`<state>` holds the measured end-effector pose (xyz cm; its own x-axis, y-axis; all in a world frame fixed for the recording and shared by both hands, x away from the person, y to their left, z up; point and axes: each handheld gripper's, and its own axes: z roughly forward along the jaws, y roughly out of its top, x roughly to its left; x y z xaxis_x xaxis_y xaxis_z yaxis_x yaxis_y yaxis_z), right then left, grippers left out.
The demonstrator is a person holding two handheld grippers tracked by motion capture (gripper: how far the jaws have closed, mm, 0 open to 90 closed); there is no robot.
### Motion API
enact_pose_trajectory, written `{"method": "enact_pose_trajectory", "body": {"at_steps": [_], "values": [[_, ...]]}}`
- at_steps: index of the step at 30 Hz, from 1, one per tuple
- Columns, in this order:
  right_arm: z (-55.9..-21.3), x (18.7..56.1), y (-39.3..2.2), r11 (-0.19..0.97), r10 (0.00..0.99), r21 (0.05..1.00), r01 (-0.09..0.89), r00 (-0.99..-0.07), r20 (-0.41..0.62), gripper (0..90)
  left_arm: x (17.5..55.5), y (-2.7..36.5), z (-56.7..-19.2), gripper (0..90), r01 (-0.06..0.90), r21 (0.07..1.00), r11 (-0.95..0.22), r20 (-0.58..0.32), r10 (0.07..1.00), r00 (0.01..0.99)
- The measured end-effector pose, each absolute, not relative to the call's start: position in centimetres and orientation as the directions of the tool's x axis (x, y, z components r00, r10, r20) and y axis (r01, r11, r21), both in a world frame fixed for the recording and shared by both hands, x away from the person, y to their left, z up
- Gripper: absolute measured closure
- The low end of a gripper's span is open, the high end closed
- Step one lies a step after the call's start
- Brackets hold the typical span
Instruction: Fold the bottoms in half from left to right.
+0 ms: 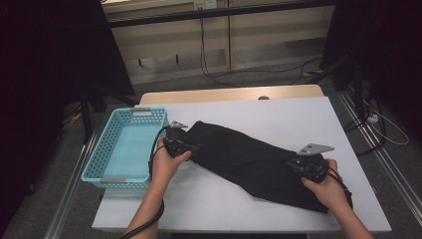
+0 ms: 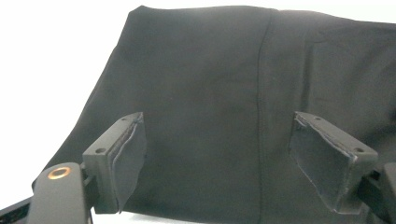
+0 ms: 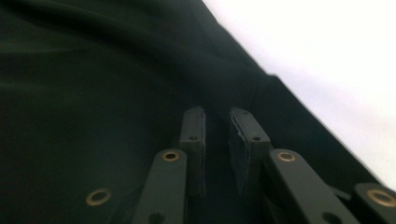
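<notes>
A black garment [image 1: 244,159] lies spread slantwise across the white table [image 1: 278,114]. My left gripper [image 1: 194,148] sits at the garment's upper left end. In the left gripper view its jaws [image 2: 217,121] stand wide apart over the flat black cloth [image 2: 210,70], and the pads [image 2: 128,154] touch nothing. My right gripper [image 1: 291,164] is at the lower right end, held by a hand. In the right gripper view its jaws [image 3: 217,114] are close together with a narrow gap left, low over the dark cloth [image 3: 93,93]. I see no fold pinched between the pads [image 3: 240,144].
A light blue perforated basket [image 1: 107,154] stands empty at the table's left edge, just beside the left hand. White tabletop lies bare behind and in front of the garment. Beyond the far edge are a wooden strip, cables and floor.
</notes>
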<state>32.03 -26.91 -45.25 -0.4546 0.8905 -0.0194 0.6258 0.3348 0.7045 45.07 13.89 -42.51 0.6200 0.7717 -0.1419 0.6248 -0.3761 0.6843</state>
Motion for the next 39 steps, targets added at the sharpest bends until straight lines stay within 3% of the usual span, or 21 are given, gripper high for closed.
{"method": "enact_pose_trajectory", "body": {"at_steps": [13, 17, 22, 24, 30, 34, 36, 39], "values": [[-44.9, 28.4, -28.8, 0.292, 0.898, 0.677, 0.675, -0.438, 0.051, 69.4, 44.7, 14.3, -42.1, 19.4, 0.619, 0.692, -0.371, -0.141, 0.772, 0.62], [-44.5, 29.0, -27.8, 0.303, 0.89, 0.693, 0.655, -0.453, 0.04, 59.6, 44.6, 14.2, -42.0, 19.4, 0.616, 0.696, -0.369, -0.139, 0.772, 0.62], [-43.5, 32.2, -26.6, 0.286, 0.898, 0.746, 0.602, -0.44, 0.011, 66.2, 44.4, 14.0, -42.1, 19.4, 0.618, 0.692, -0.373, -0.143, 0.768, 0.624], [-43.3, 34.5, -25.7, 0.273, 0.901, 0.763, 0.585, -0.435, 0.011, 74.1, 44.4, 13.9, -42.2, 19.4, 0.616, 0.693, -0.375, -0.141, 0.768, 0.625], [-44.9, 37.3, -24.2, 0.309, 0.898, 0.722, 0.619, -0.44, -0.007, 74.7, 44.4, 13.8, -42.3, 19.4, 0.616, 0.69, -0.38, -0.142, 0.763, 0.63], [-45.8, 38.1, -24.1, 0.304, 0.902, 0.726, 0.617, -0.432, -0.011, 79.0, 44.4, 13.8, -42.5, 19.4, 0.618, 0.687, -0.382, -0.141, 0.764, 0.629], [-45.6, 38.2, -24.0, 0.32, 0.892, 0.724, 0.612, -0.451, -0.013, 90.0, 44.4, 13.8, -42.5, 19.4, 0.618, 0.687, -0.382, -0.141, 0.764, 0.629], [-45.1, 38.1, -23.8, 0.335, 0.887, 0.728, 0.598, -0.461, -0.029, 90.0, 44.4, 13.6, -42.4, 19.4, 0.616, 0.691, -0.379, -0.143, 0.764, 0.63]]}}
